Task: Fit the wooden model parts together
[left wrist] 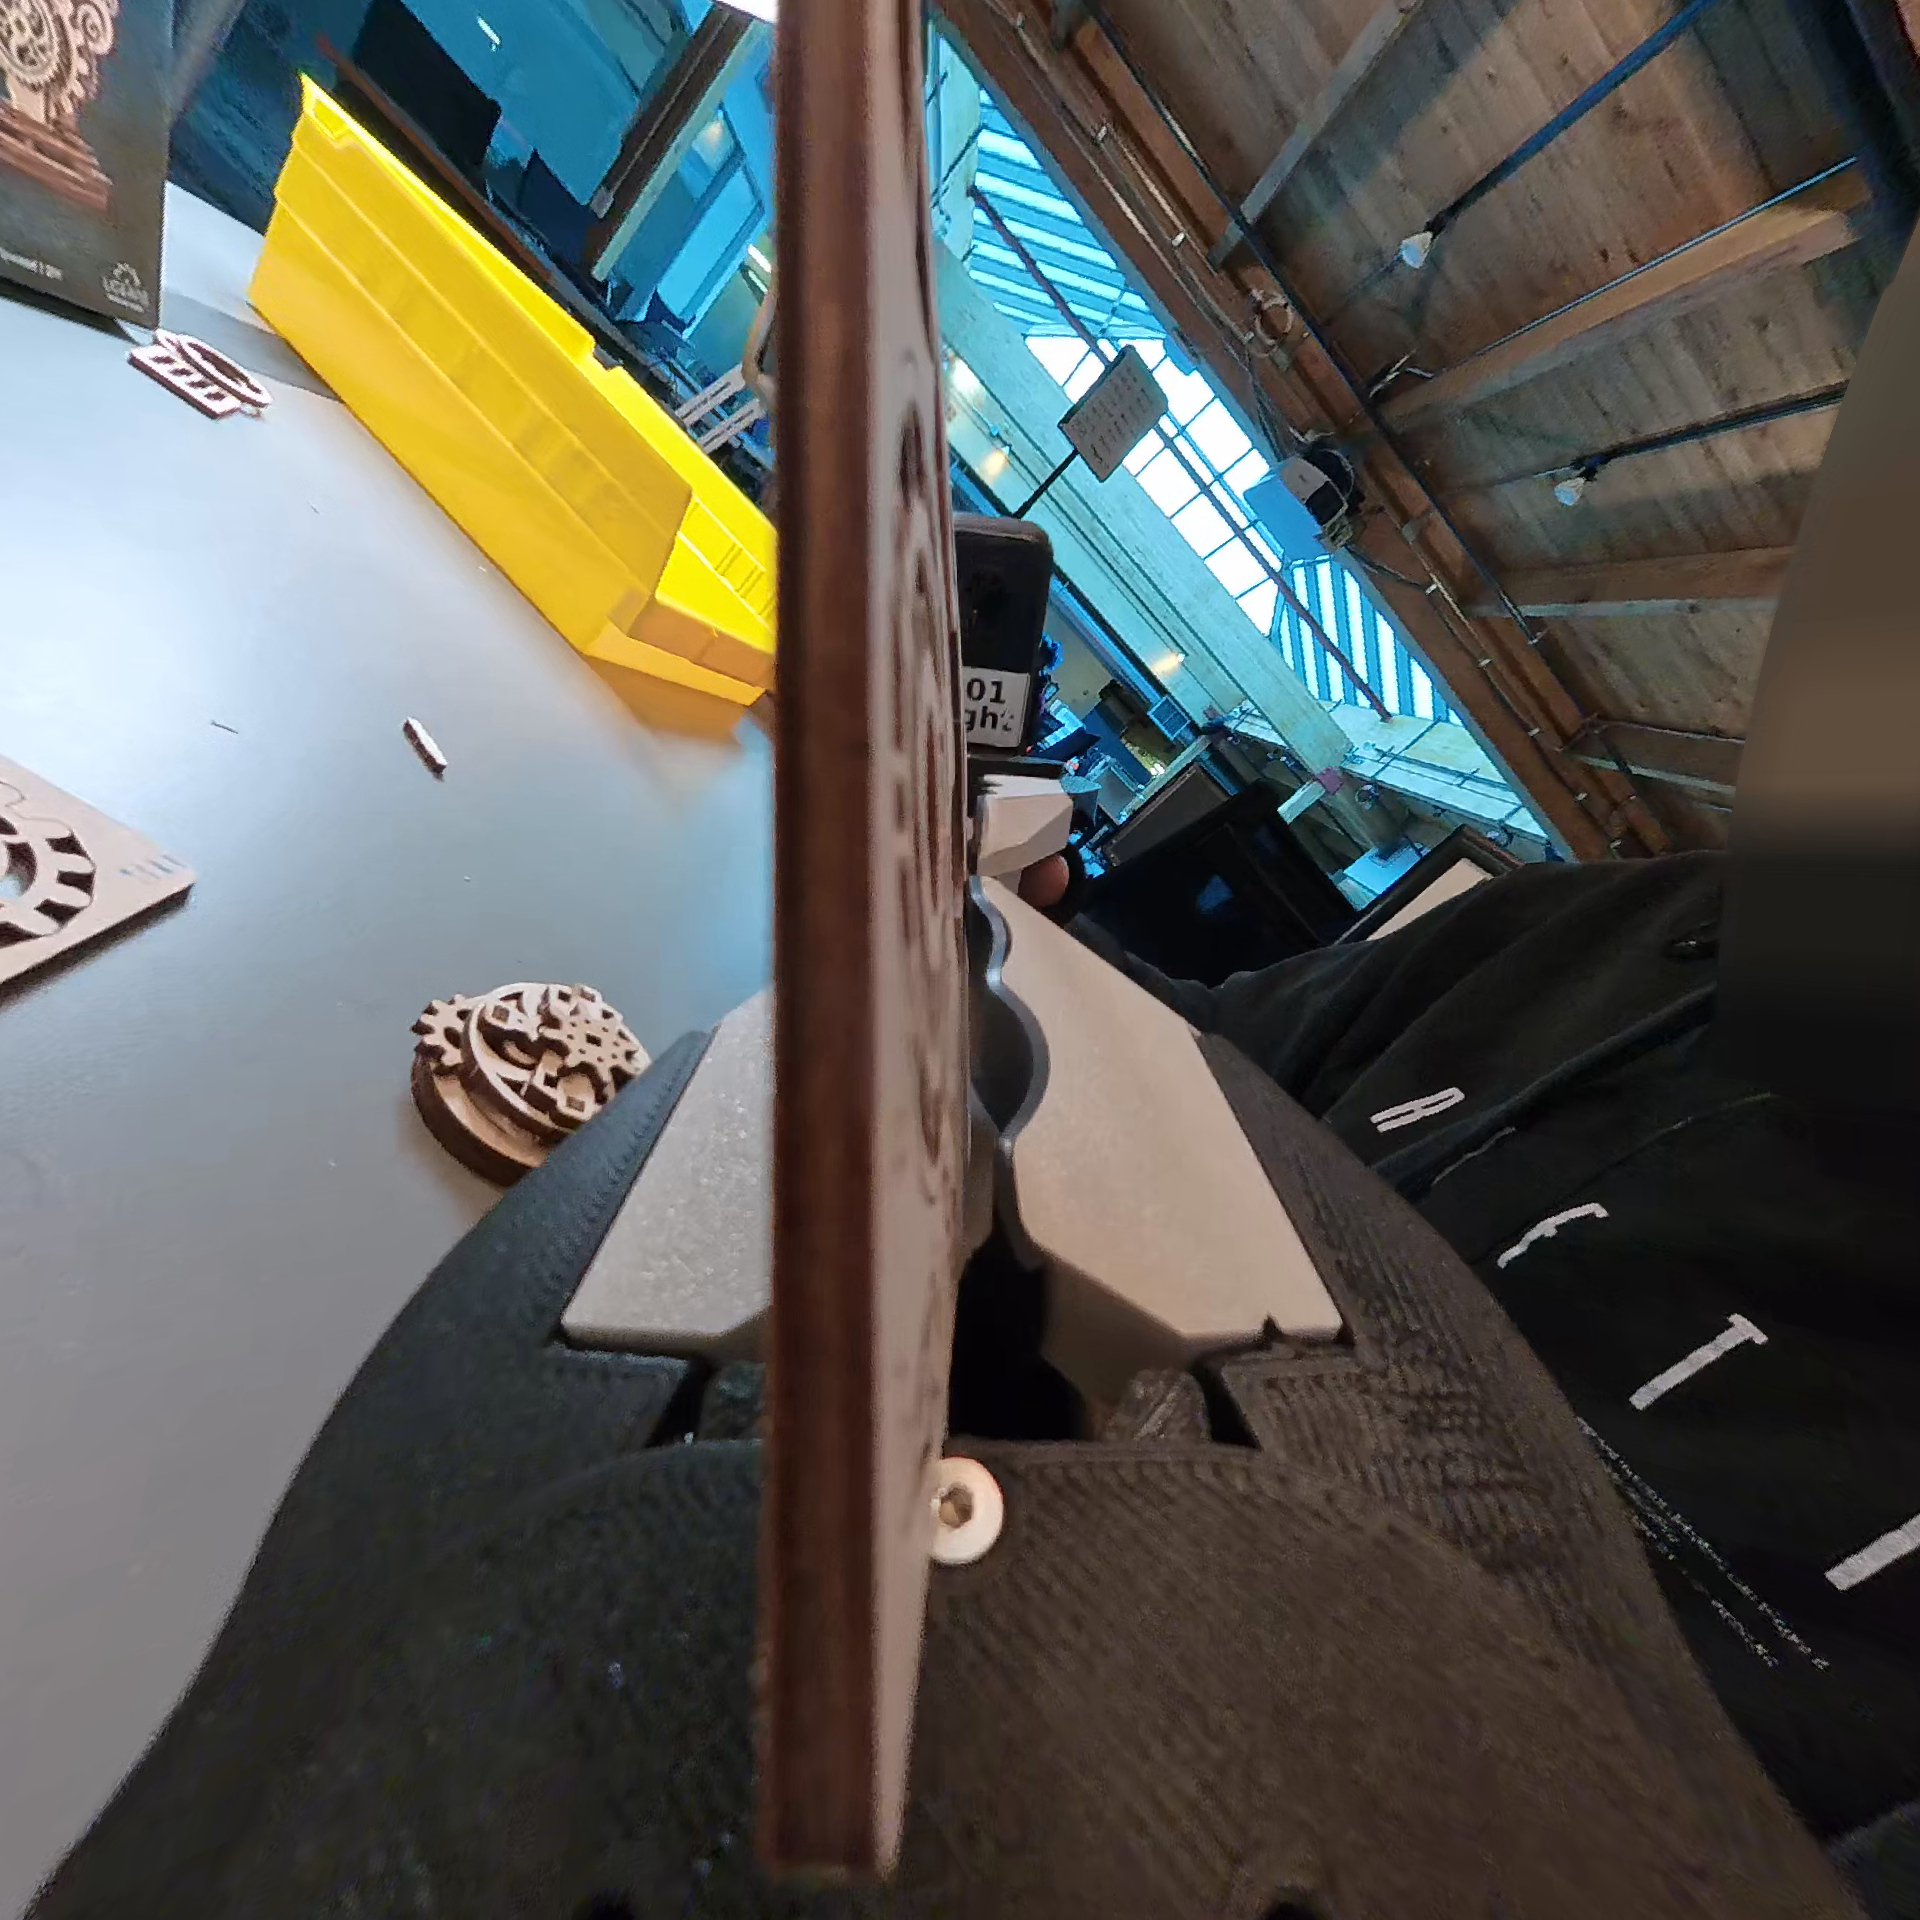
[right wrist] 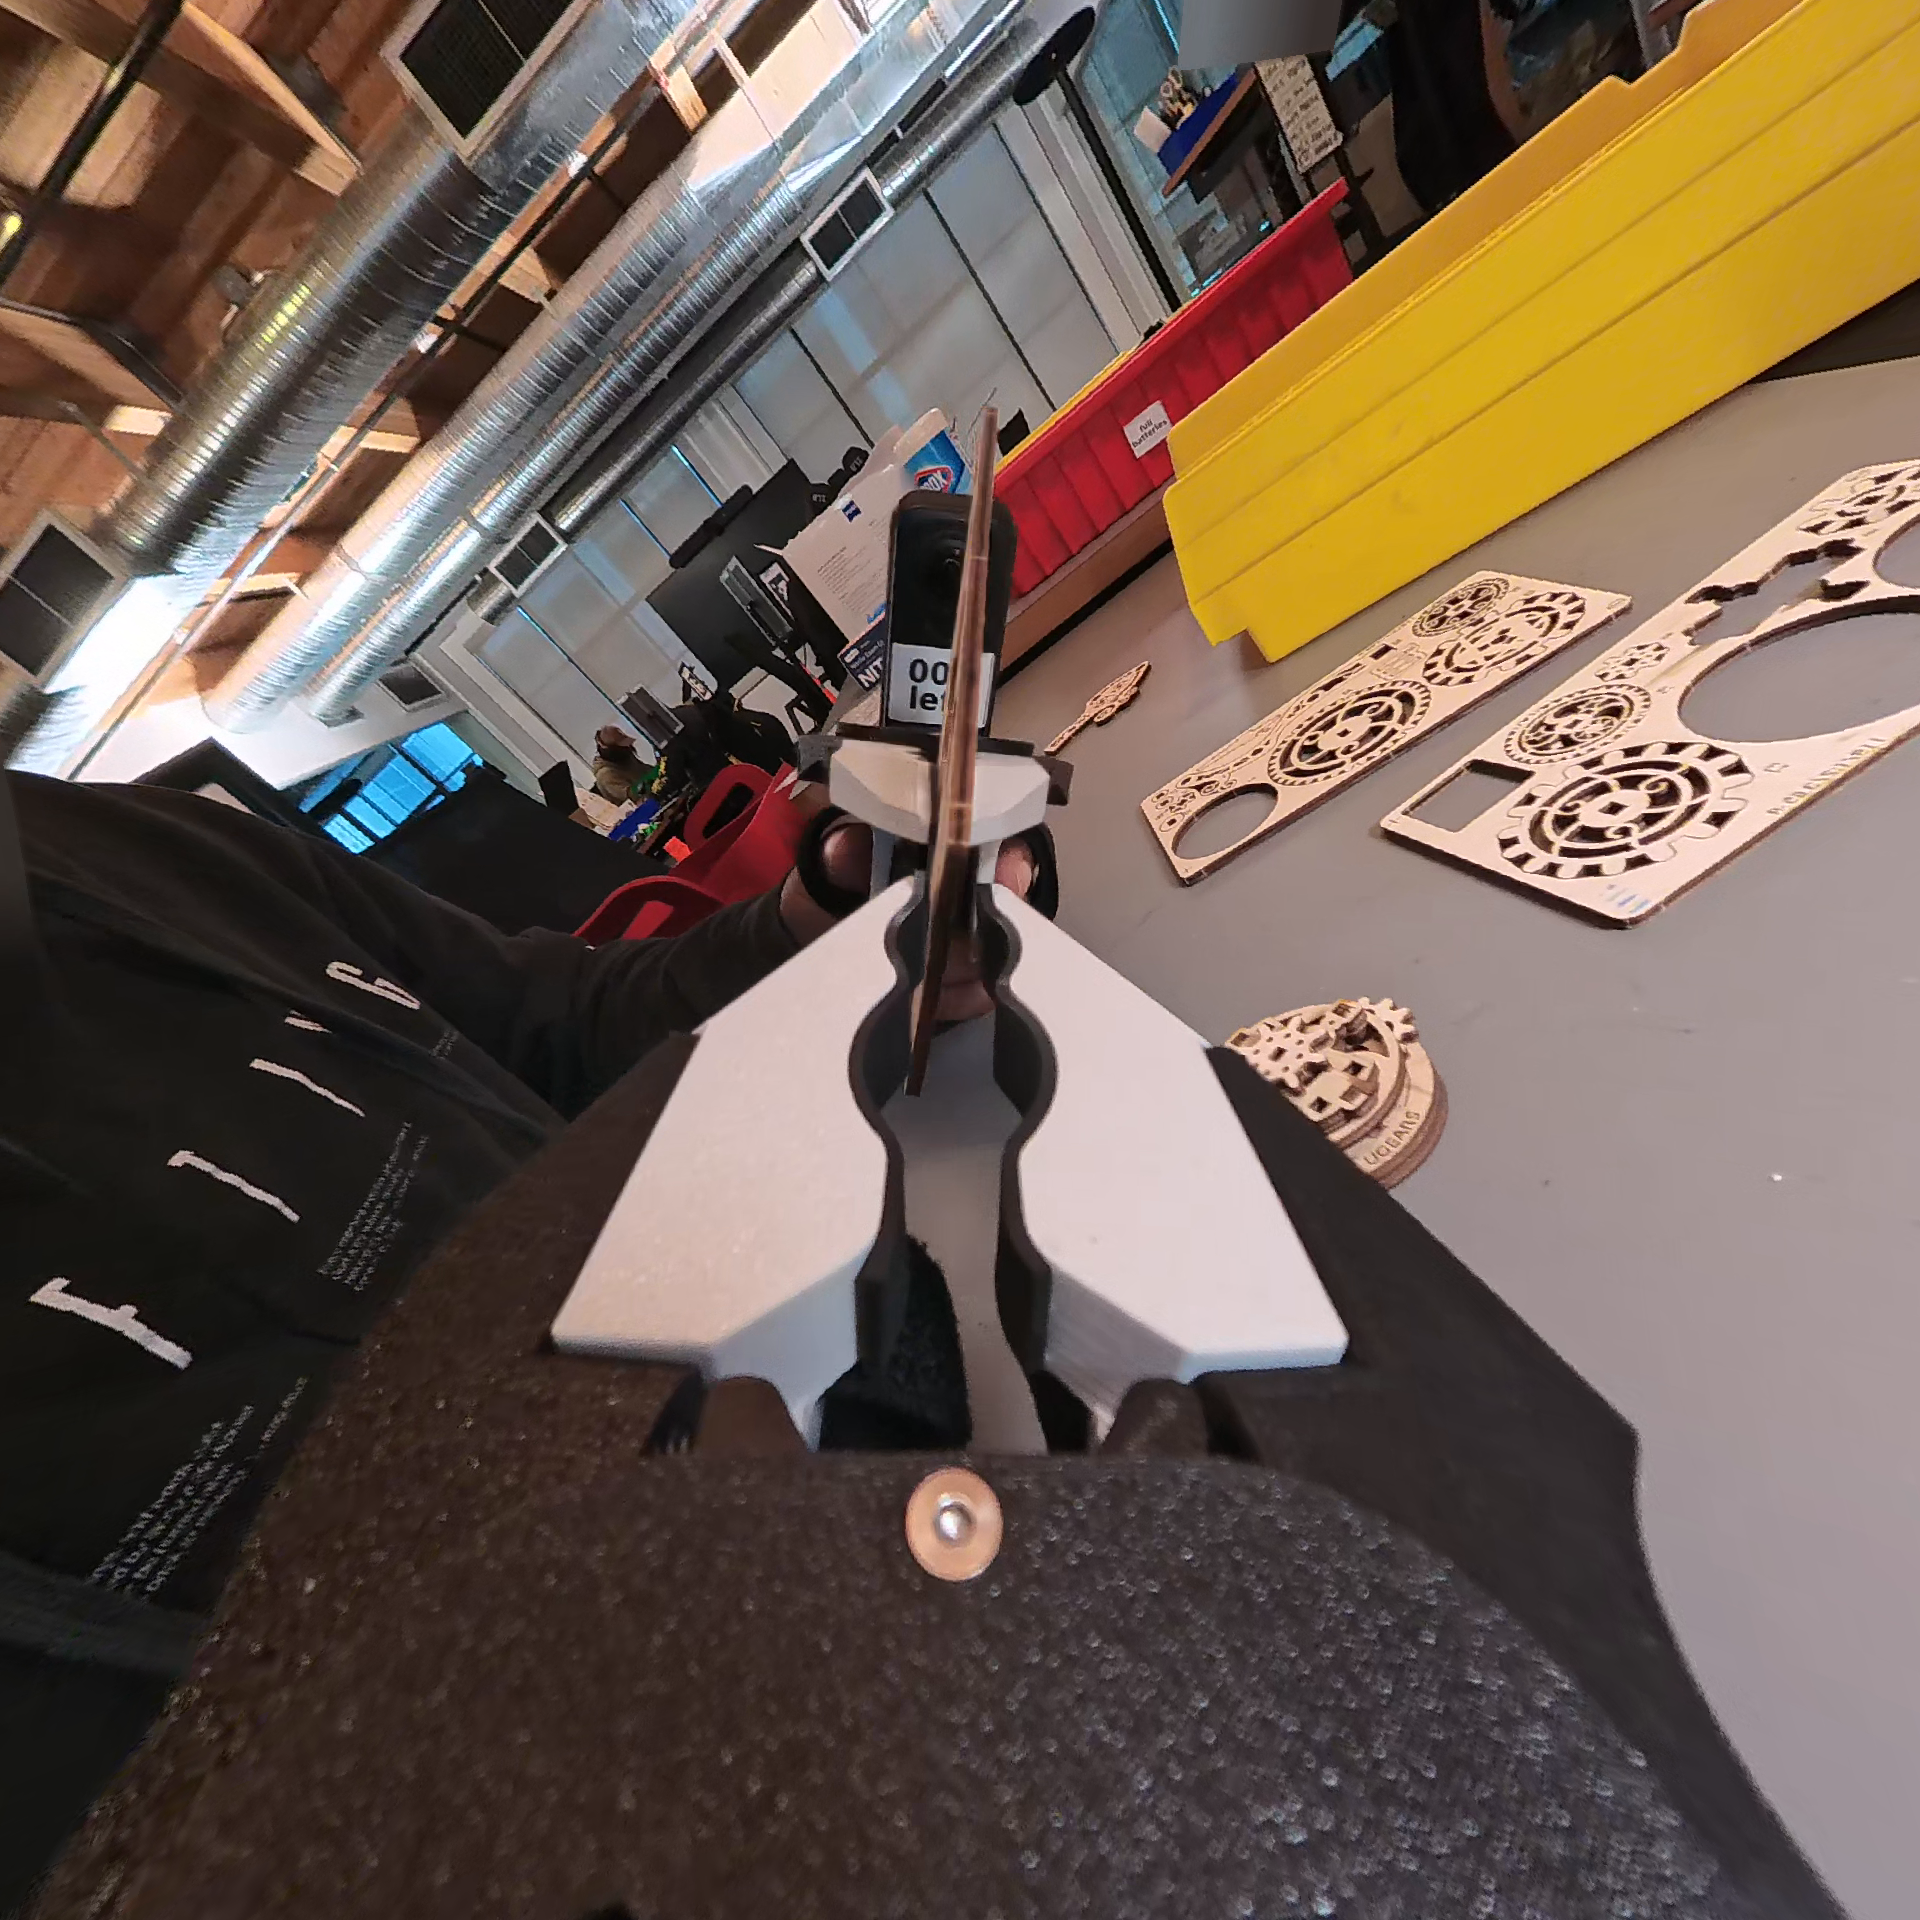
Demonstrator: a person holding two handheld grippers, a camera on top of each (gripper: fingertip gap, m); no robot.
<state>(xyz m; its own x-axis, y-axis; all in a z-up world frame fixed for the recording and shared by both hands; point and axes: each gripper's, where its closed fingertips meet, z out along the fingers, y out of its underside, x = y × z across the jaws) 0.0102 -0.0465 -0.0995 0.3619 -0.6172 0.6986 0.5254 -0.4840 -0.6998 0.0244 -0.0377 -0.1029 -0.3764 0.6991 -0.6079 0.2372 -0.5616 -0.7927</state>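
Both your claws: black textured 3D-printed bodies w/ pale grey wedge fingers [right wrist: 748, 1174], dark wavy inner pads. One round washer-head screw [right wrist: 953, 1524] centred below each finger pair. You're wearing a black sleeve [right wrist: 260, 1039] w/ white lettering.

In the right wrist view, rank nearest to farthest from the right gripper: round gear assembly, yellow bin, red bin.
From the right gripper:
1. Round gear assembly, on the table just right.
2. Yellow bin, farther back right.
3. Red bin, behind the yellow bin.
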